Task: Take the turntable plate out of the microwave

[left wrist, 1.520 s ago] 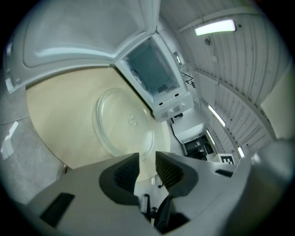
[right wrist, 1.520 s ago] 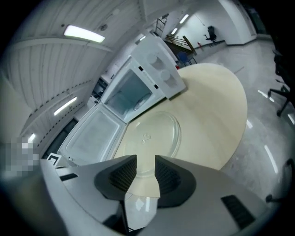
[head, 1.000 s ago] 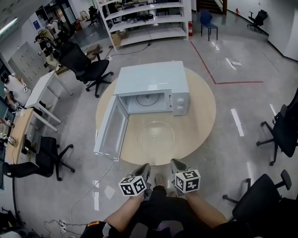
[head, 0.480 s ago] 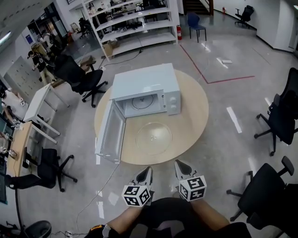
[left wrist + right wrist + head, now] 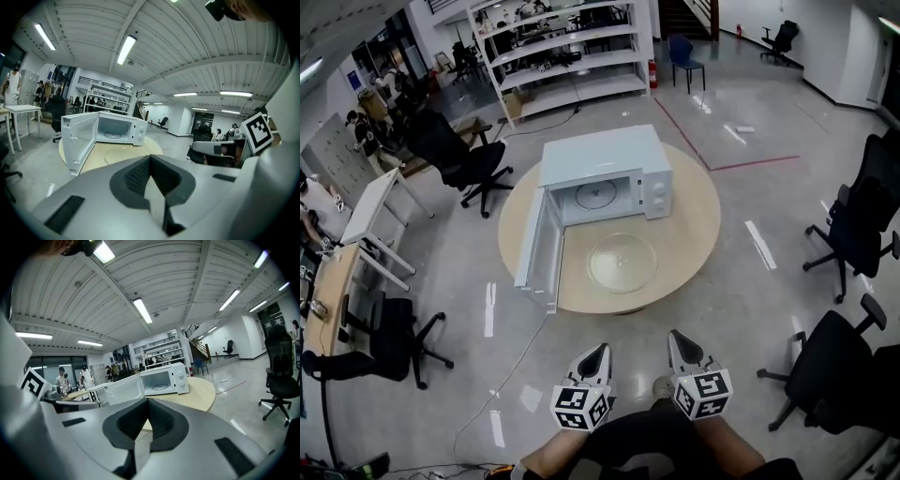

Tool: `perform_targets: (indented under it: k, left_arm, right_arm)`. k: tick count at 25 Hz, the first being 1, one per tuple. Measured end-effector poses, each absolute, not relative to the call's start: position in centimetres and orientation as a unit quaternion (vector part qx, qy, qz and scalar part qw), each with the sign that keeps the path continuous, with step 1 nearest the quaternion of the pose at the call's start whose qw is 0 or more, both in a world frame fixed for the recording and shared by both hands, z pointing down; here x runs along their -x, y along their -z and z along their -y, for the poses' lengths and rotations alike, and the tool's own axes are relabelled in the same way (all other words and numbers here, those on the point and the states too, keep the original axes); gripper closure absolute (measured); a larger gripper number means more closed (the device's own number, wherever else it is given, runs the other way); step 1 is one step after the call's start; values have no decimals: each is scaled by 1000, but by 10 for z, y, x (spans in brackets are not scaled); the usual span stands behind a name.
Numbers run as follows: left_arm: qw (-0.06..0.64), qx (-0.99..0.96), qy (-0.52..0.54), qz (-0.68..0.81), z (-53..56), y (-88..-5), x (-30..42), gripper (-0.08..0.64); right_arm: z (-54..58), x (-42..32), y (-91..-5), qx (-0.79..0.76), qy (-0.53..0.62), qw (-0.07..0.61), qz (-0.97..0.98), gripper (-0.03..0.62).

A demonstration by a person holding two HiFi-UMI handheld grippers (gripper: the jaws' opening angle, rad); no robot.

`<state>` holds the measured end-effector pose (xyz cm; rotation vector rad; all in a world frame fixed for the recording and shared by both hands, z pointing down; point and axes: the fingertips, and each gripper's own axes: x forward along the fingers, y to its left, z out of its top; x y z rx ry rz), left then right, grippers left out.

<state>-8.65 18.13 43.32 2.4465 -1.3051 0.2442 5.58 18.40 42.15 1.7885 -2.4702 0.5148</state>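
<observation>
Hand-held gripper on the left (image 5: 598,352): pressed together, pinching nothing. Same on the right hand-held gripper (image 5: 679,339): shut tight and empty. Both held over the floor, well apart from the desk (image 5: 703,220).

Clear turntable plate (image 5: 622,262): already out, lying flat on the desk just in front of the microwave (image 5: 605,159) and beside its open door (image 5: 540,246).

Judging by that, removal looks complete, so best to leave the glass alone and keep both tools clear. If shifting it again, come in low and level at the near rim and open only just before contact. Pinch gently on opposite sides and lift evenly. Likely slippery and brittle, so no dragging toward the desk edge or the door.
</observation>
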Motion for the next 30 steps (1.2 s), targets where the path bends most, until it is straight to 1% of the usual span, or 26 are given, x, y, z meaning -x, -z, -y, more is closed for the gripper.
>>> perform_targets:
  k: [6, 9, 12, 17, 30]
  left_arm:
    - [184, -872, -82, 446, -239, -431, 118, 514]
    - [181, -879, -83, 433, -259, -426, 120, 514]
    - [163, -890, -84, 418, -278, -415, 112, 514]
    - [137, -906, -80, 393, -305, -401, 88, 514]
    - [133, -931, -100, 324, -401, -414, -21, 514]
  right_arm:
    - [-253, -24, -419, -599, -164, 34, 783, 575]
    - [-281, -25, -415, -617, -167, 31, 768, 575]
    - [-310, -34, -408, -634, -164, 27, 755, 575]
    - [-348, -49, -399, -651, -156, 16, 742, 575]
    - [-453, -127, -412, -680, -153, 23, 717, 577]
